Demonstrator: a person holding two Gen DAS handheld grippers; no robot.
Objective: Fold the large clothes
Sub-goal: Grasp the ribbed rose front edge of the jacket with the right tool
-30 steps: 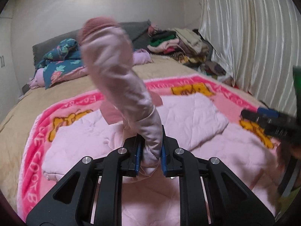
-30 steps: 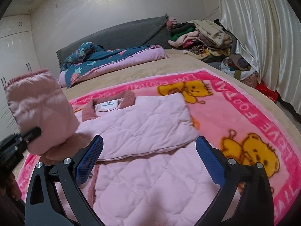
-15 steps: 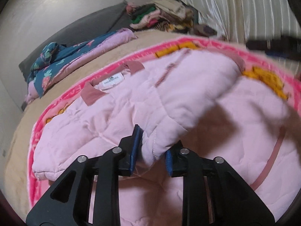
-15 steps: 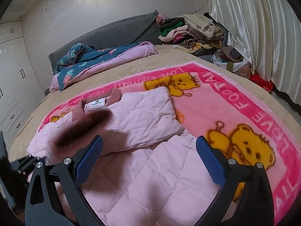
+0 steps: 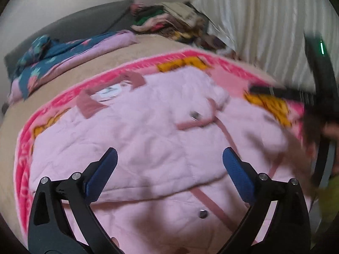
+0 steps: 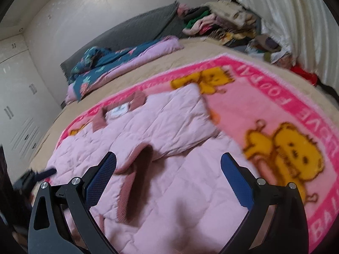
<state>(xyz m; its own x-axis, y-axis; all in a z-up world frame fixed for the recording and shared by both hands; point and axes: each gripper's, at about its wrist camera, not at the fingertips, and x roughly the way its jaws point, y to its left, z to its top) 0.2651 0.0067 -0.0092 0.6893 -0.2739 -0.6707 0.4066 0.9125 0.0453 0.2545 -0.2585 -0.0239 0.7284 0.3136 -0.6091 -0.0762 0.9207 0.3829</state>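
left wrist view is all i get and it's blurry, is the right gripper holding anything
observer: no, the right gripper is open and hangs over the pink jacket with nothing between its fingers.
operator: where's the sleeve cuff lying
observer: the ribbed cuff lies on the jacket's front, just ahead of that gripper's left finger, with its opening facing the collar end.
operator: anything on the left side of the bed
observer: a white wardrobe stands there, doors shut.
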